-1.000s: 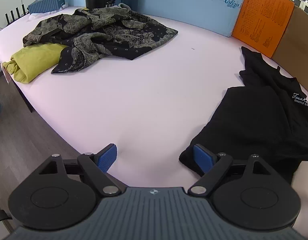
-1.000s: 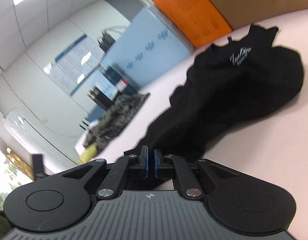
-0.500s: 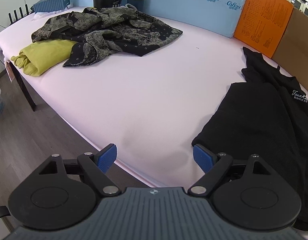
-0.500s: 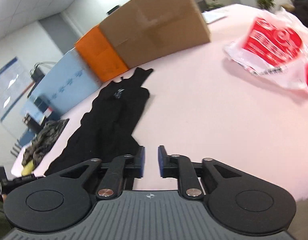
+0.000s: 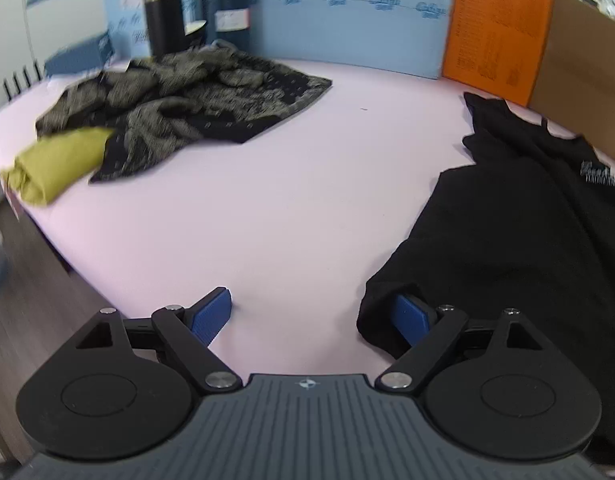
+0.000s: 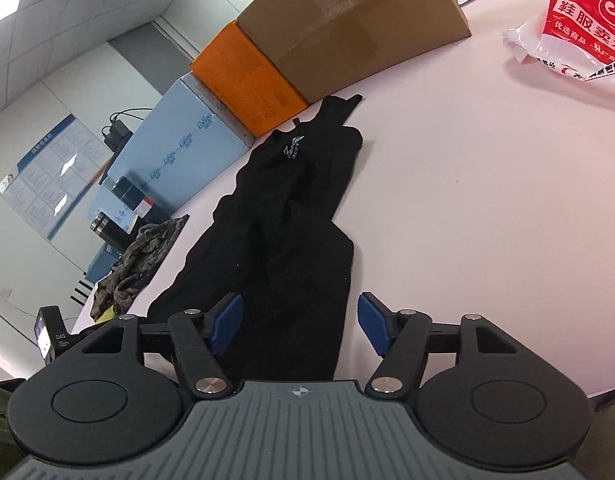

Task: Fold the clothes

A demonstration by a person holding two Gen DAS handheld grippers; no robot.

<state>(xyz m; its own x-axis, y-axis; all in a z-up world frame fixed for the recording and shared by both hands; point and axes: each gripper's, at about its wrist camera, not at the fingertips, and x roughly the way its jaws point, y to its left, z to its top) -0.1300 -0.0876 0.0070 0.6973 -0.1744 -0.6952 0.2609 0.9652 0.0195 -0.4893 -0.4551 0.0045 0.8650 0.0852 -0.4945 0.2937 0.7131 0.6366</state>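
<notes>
- three garments lie on the pink table: one black top with a small white logo, one patterned dark garment and one yellow-green garment.
- two grippers show, one per view.
- the left gripper stands wide; its jaws have just narrowed slightly, and only bare table lies between them.
- the black top's near corner touches the left gripper's right pad from outside.
- the right gripper has just been opening and now stands fairly wide, the black top's near hem lying loose between the pads, not pinched.
- three boxes stand behind: one blue, one orange, one brown.
- one red-and-white bag lies well apart.
</notes>
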